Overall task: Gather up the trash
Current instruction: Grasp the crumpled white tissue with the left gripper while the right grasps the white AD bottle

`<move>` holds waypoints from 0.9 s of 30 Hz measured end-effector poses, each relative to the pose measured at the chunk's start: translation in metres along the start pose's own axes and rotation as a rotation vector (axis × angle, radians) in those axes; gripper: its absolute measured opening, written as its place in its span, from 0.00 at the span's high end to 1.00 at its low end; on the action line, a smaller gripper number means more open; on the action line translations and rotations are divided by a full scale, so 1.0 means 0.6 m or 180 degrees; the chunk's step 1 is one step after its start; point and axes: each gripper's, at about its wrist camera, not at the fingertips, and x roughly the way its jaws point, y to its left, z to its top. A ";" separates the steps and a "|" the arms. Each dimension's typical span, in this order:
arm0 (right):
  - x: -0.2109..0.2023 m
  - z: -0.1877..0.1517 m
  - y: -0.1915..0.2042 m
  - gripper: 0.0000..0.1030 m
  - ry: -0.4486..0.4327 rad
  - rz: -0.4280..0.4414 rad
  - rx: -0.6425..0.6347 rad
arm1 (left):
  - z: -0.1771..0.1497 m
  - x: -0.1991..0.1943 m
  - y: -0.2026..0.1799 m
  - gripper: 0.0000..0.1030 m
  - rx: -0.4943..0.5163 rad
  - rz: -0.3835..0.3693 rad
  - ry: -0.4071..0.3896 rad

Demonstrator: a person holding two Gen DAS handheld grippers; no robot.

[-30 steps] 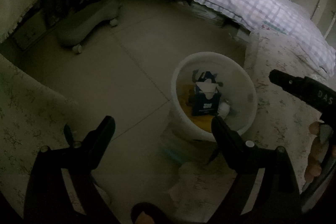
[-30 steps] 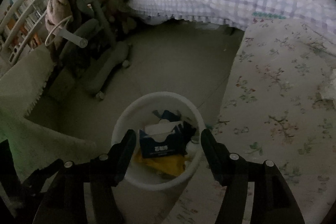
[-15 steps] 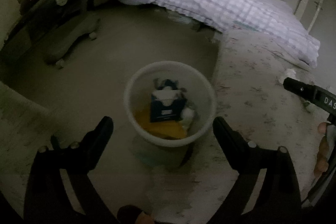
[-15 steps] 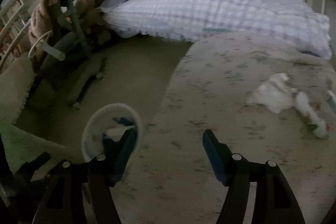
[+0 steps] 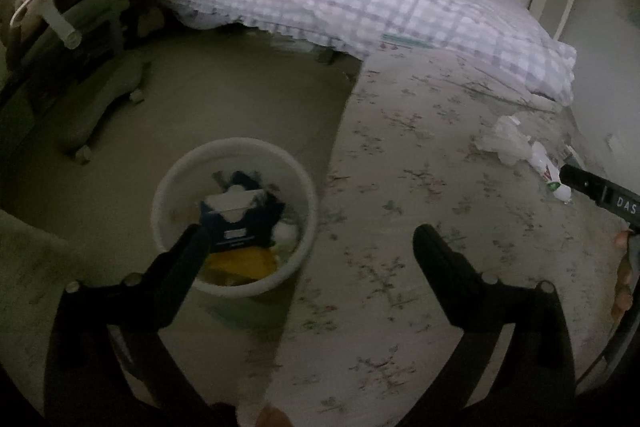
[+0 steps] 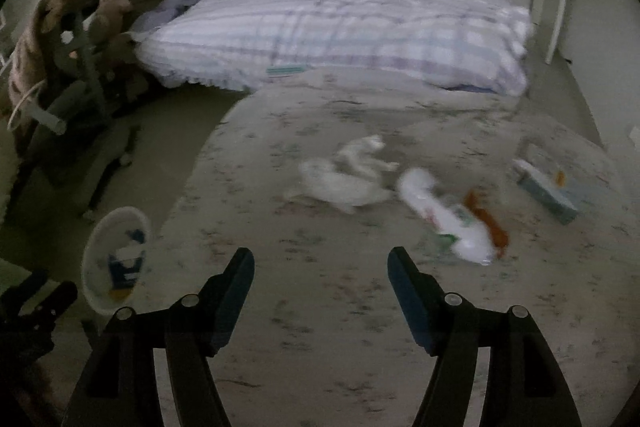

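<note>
The left gripper (image 5: 310,241) is hanging above the edge of the flowered mat (image 5: 420,187), its fingers (image 5: 188,255) spread wide and gripping nothing. Just below its left finger a white bin (image 5: 168,179) is standing on the bare floor (image 5: 224,95), touching the mat's edge. Inside it a dark blue box (image 5: 240,223) is lying on top of something yellow (image 5: 244,263).

The right gripper (image 6: 320,267) is hovering over the mat (image 6: 320,307) with its fingers (image 6: 404,279) also spread apart and empty. Ahead of it on the mat, crumpled white paper (image 6: 344,179) is lying just beside a white plastic bottle (image 6: 448,215), blurred here, with an orange scrap (image 6: 486,221) against it. Farther right a pale blue carton (image 6: 546,189) is lying apart from them. The bin (image 6: 94,259) is sitting off to the left. A bed with a checked quilt (image 6: 340,27) is filling the background.
</note>
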 end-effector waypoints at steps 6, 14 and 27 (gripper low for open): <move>0.014 0.001 -0.065 0.31 0.0052 -0.0093 0.0123 | 0.011 0.021 -0.058 0.01 0.0094 -0.0048 0.0040; 0.052 0.000 -0.128 0.31 0.0077 -0.0168 0.0166 | 0.025 0.063 -0.139 0.01 0.0212 -0.0147 0.0125; 0.117 0.003 -0.189 0.51 0.0210 -0.0036 0.0344 | 0.062 0.126 -0.259 0.01 -0.0023 -0.0677 0.0111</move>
